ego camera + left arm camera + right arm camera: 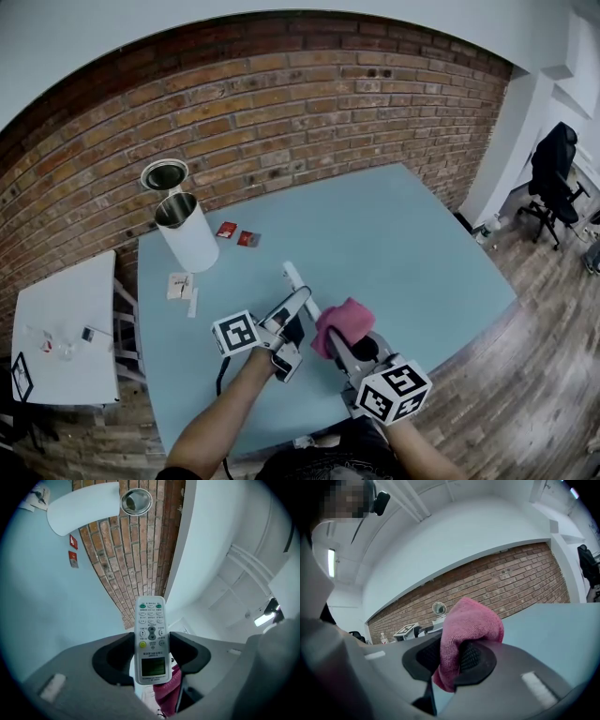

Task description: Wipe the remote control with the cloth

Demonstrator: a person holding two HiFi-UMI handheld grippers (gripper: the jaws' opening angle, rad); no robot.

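A white remote control [150, 637] with grey and green buttons and a small screen stands clamped between the jaws of my left gripper [151, 654]. In the head view the remote control [297, 287] sticks out away from me over the blue table, held by the left gripper [292, 312]. A pink cloth [466, 632] is pinched in my right gripper [451, 660] and bulges beyond the jaws. From above, the pink cloth [341, 322] sits just right of the remote, close to it, in the right gripper [336, 339]. A bit of pink cloth [167, 690] shows below the remote.
A white cylinder container [186, 230] stands at the blue table's [412, 244] back left, its lid [164, 174] behind it. Two small red packets [238, 234] and white paper slips [182, 287] lie nearby. A small white table [66, 328] stands left; a brick wall [281, 103] runs behind.
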